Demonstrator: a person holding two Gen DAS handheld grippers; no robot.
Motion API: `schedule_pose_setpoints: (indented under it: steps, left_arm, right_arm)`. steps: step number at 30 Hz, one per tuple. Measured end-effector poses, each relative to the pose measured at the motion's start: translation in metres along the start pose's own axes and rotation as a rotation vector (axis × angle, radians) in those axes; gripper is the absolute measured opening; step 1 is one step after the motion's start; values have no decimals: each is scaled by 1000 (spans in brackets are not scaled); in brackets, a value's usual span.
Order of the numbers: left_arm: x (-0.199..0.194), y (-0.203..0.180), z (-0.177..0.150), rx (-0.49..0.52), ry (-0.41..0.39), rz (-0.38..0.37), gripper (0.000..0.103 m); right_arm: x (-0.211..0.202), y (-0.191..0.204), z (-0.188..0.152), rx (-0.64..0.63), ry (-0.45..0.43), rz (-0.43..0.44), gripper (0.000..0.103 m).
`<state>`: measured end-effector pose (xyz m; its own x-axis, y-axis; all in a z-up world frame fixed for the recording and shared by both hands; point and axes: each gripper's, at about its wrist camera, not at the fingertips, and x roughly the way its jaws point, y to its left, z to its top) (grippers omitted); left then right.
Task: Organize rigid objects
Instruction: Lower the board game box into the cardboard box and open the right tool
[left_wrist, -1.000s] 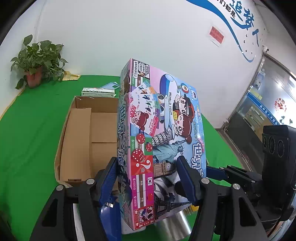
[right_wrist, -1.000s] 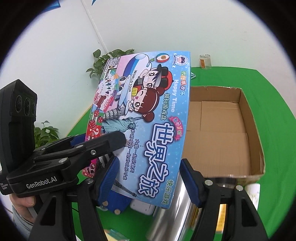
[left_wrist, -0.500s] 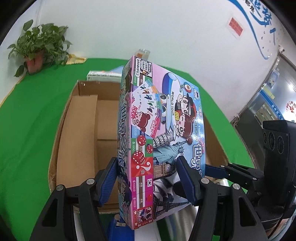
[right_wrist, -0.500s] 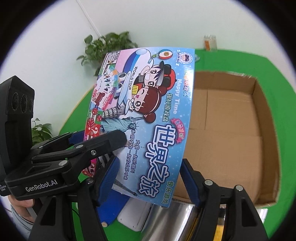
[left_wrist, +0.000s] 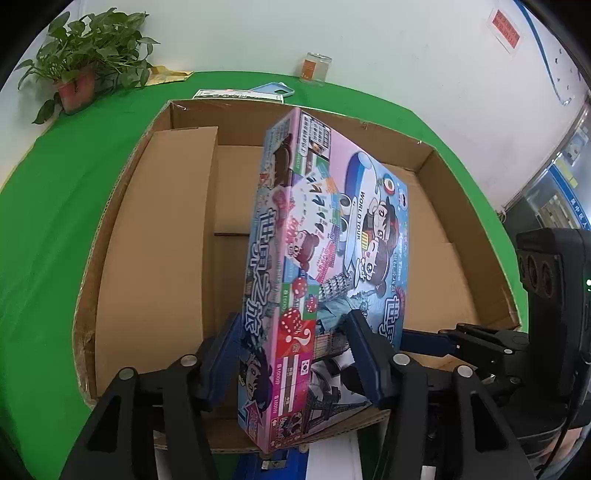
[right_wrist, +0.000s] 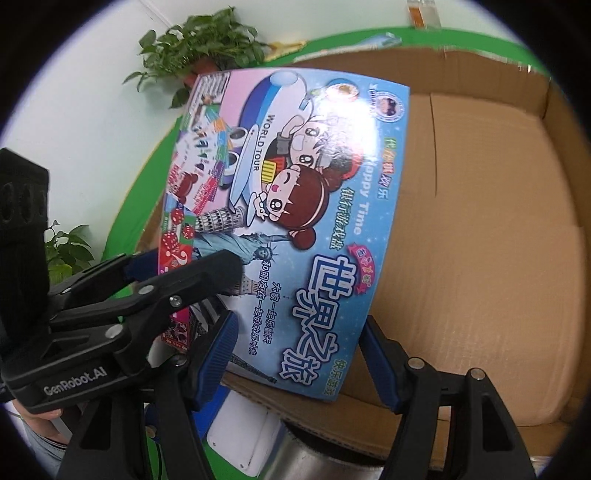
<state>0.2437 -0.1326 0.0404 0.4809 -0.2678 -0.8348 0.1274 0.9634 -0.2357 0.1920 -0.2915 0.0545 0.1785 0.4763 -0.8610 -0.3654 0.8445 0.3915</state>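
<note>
White wall, green-covered table (left_wrist: 48, 206), potted plant (left_wrist: 85, 55) in the far corner, a glass jar (left_wrist: 314, 68) at the back edge. A big open cardboard box (left_wrist: 155, 236) sits mid-table, nothing in it that I can see, bottom flaps showing.

Board game box (left_wrist: 325, 258) is in the air above the open box, tilted, long side running away from the person, its near end just over the box's near wall. Both grippers are on its near end. Left gripper (left_wrist: 291, 354): blue fingers on either side of the box's edge, pressing it, jaws closing tighter at this moment. Right gripper (right_wrist: 295, 354): fingers span the other near corner, set mid-width; the right-hand pad sits against the box edge, the left one looks just at the printed face, so it reads as holding, though contact on that side is hard to confirm.

Step in hand looks like lowering the game box into the cardboard box. To do it well: keep both grips matched so the box doesn't twist, level it toward flat while lowering, clear the near wall before dropping the near end, aim for one side of the floor so room is left. Release only once it rests on the bottom; the glossy lid may slip.

Something shiny and metal (right_wrist: 317, 454) and a white item (right_wrist: 243, 435) lie in front of the box, below the hands.
</note>
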Motion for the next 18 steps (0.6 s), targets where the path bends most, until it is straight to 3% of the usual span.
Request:
schedule_pose_setpoints:
  steps: [7, 9, 14, 17, 18]
  left_arm:
    - [1, 16, 0, -48, 0, 41, 47]
    - [-13, 16, -2, -29, -56, 43, 47]
    - [-39, 13, -13, 20, -128, 60, 47]
    - [-47, 19, -31, 43, -137, 44, 47]
    - [-45, 23, -38, 45, -127, 37, 47]
  right_arm:
    - [10, -3, 11, 23, 16, 35, 65]
    - [18, -9, 14, 37, 45, -1, 43]
    - [21, -10, 15, 59, 39, -12, 44]
    - [-11, -15, 9, 40, -52, 41, 45]
    - [-25, -17, 6, 37, -94, 17, 51]
